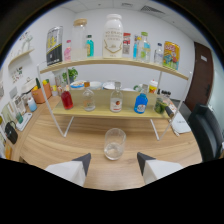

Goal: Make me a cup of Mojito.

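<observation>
A clear drinking glass (114, 144) stands upright on the wooden table (60, 145), just ahead of my gripper (114, 161) and centred on the gap between the two fingertips. The fingers are spread wide apart and hold nothing. Behind the glass, on the lower shelf (107, 112), stand a bottle of red liquid (66, 98), a clear bottle (88, 98), a clear bottle with a red label (116, 99) and a blue bottle (141, 102). The upper shelf (115, 62) carries a large white jug (113, 36) and several smaller bottles and cartons.
The white wire shelf frame has legs (156, 131) standing on the table just beyond the glass. Cups and small items (39, 94) crowd the table's left side. A dark chair (207, 131) stands to the right, and paper (181, 125) lies near it.
</observation>
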The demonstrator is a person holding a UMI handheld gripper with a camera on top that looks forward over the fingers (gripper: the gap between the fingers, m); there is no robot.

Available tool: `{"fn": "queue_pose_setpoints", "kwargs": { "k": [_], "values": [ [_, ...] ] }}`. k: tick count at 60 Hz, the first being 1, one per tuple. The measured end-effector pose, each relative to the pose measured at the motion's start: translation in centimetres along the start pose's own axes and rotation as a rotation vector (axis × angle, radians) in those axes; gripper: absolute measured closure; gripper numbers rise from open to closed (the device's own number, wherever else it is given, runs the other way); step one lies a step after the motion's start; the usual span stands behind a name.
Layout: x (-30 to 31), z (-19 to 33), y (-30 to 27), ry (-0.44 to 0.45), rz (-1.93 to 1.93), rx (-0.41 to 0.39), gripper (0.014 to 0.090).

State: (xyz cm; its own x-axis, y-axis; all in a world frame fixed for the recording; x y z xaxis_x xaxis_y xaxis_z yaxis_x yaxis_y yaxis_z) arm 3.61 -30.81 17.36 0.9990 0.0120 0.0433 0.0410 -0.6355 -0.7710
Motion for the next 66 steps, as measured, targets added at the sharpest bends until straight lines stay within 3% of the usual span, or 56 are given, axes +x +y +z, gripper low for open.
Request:
{"fn": "queue_pose_setpoints", "kwargs": {
  "k": [21, 37, 52, 66],
  "values": [
    [0.5, -1.9, 3.0, 0.008, 0.019, -0.037, 0.0186],
    [5.0, -2.6, 4.6, -0.009, 0.009, -0.011, 0.0186],
    [11.5, -0.9, 0.7, -0.034, 0.012, 0.042, 0.0186],
    [15.8, 3.7, -5.0, -0.062, 0.05, 0.075, 0.0194]
  ]
}}
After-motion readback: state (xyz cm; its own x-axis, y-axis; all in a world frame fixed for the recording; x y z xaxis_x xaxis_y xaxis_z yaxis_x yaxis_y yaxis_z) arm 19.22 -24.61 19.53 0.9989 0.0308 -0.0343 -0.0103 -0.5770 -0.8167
